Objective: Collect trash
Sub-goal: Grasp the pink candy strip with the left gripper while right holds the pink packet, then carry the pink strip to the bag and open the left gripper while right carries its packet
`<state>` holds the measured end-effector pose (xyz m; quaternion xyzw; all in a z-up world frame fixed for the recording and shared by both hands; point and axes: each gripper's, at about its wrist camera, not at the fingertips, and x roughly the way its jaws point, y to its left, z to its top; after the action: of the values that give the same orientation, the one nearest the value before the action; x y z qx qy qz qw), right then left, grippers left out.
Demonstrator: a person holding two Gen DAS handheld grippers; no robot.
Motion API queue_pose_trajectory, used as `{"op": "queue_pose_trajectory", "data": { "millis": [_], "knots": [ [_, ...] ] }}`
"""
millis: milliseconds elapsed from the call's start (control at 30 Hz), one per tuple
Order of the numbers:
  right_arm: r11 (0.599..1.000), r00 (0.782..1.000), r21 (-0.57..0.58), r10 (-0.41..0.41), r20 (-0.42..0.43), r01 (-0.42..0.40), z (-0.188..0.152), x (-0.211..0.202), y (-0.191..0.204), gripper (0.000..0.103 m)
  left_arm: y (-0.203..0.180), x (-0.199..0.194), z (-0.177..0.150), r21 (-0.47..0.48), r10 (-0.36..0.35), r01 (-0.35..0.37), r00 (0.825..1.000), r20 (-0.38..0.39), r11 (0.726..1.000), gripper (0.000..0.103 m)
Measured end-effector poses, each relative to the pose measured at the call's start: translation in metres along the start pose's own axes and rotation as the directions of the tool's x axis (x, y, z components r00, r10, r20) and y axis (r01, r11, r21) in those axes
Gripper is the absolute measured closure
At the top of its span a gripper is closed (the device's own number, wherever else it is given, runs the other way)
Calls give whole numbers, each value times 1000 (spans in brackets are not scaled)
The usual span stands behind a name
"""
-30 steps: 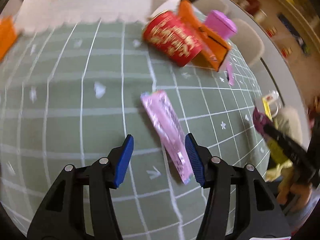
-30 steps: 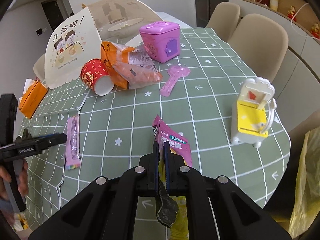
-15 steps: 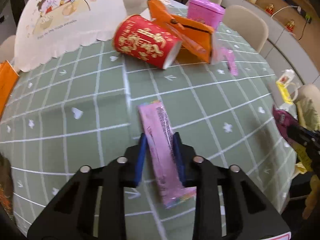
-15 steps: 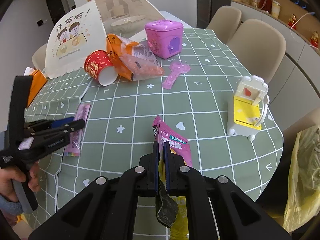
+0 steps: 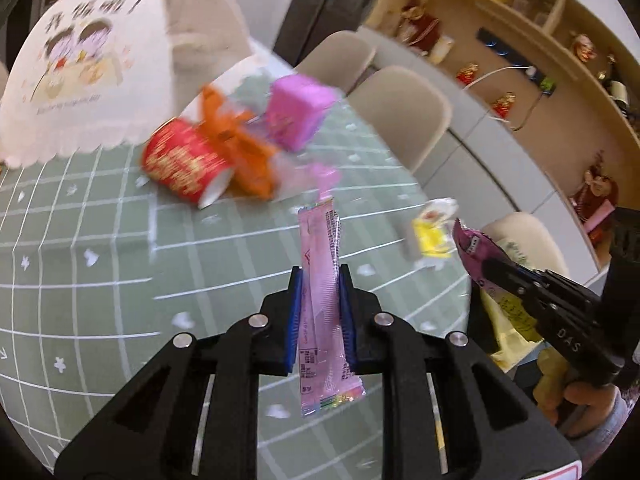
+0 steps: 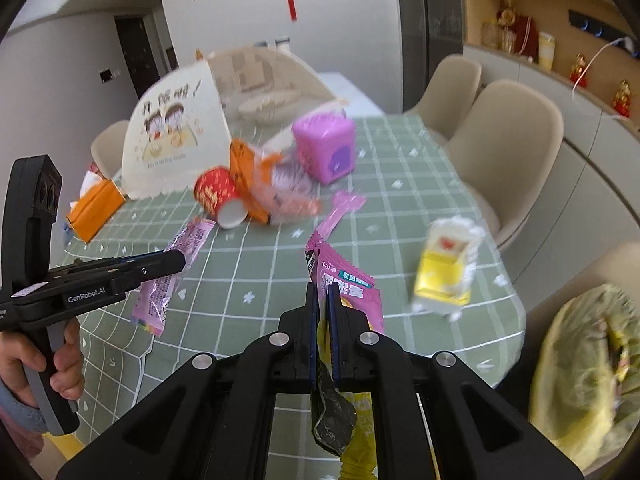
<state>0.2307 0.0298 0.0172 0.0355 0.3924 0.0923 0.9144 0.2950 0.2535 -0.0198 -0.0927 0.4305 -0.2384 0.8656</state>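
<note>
Both my hands are loaded right now. My left gripper (image 5: pixel 319 312) has its blue pads (image 5: pixel 294 320) pressed in on the long pink sachet (image 5: pixel 320 300), pinching it across the width around mid-length. The sachet's long axis runs straight out along the fingers, one end poking forward over the green checked tablecloth (image 5: pixel 100 280), the other hanging back under the jaws. It looks clear of the cloth, carried in the air.

My right gripper (image 6: pixel 323 332) is squeezed nearly flat on a bunch of wrappers (image 6: pixel 344 280): a magenta packet sticking up and forward, with dark and yellow scraps dangling below the pads.

Now the relation that matters. The yellow trash bag (image 6: pixel 588 344) sits off the table edge, low on my right side, mouth slumped and blurred, so I can't tell how open it is. From the right wrist view it lies just right of my right gripper, while my left gripper (image 6: pixel 168 264) is well across on the far side. So the right hand is nearer the bag, I judge, and goes first; the left has to cross over the table.

Left behind on the cloth: the red paper cup (image 6: pixel 218 196) on its side and the orange snack bag (image 6: pixel 260 184) touching it, both far from either hand.
</note>
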Motion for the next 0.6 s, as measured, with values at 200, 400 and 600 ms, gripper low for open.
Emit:
{"op": "queue_pose_trajectory", "data": {
  "millis": [200,400,600],
  "knots": [
    [1000,997,-3,-28,76,28,-1,-54,-54,96,-82,3,4,63,-22,19,999,36,998,86],
    [996,987,15,-92,129,91,-17,-109,-123,96,-171,17,-4,132,-84,80,996,26,988,86],
    [982,969,71,-185,162,175,-43,-151,-202,96,-254,52,-14,181,-188,192,981,-38,965,86]
  ]
}}
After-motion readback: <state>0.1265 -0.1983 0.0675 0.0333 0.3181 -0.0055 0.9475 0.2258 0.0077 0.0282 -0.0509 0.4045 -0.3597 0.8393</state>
